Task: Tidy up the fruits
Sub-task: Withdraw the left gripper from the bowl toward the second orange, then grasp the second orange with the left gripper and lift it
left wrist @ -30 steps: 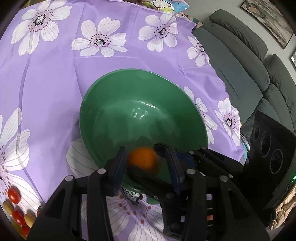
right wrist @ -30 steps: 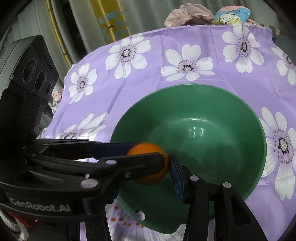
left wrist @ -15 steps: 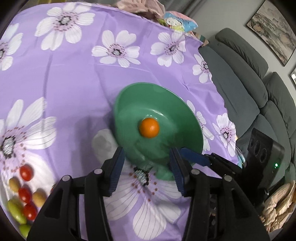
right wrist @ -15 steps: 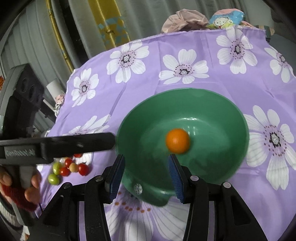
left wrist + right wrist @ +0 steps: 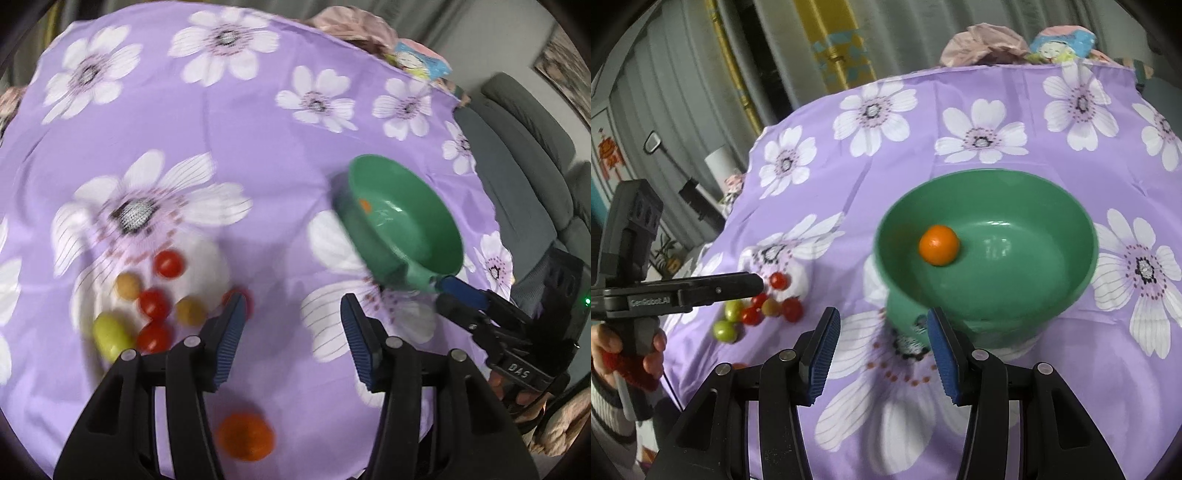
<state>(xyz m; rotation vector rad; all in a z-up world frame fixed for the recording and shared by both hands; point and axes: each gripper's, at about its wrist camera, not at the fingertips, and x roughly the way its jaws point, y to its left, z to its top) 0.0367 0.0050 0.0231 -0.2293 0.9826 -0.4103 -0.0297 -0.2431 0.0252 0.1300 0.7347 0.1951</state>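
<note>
A small orange (image 5: 939, 245) lies inside a green bowl (image 5: 1071, 295), resting on the bowl's floor toward its left inner wall as the right wrist view shows it; in the left wrist view only a sliver of it shows above the near rim. The bowl stands on a purple tablecloth (image 5: 886, 155) printed with large white flowers.

To the bowl's left on the cloth sits a loose cluster of cherry tomatoes (image 5: 155, 302), red, yellow-brown and green, lying close together and apart from the bowl. A second orange fruit (image 5: 245, 435), blurred, lies on the cloth nearer the camera in the left wrist view, below the left gripper's fingers and well apart from the bowl.

The left gripper (image 5: 291, 328) hangs above the cloth between the tomato cluster and the bowl, its blue-padded jaws spread wide and holding nothing; its left finger partly covers one red tomato. The right gripper (image 5: 882, 350) hovers just in front of the bowl's near wall, jaws likewise spread and empty. In the right wrist view the left gripper reaches in from the left over the tomatoes, gripped by a hand (image 5: 613, 350) in a red-trimmed sleeve.

A grey sofa (image 5: 528, 155) stands beyond the table's right edge, and crumpled pink cloth (image 5: 982, 44) lies at the far edge.
</note>
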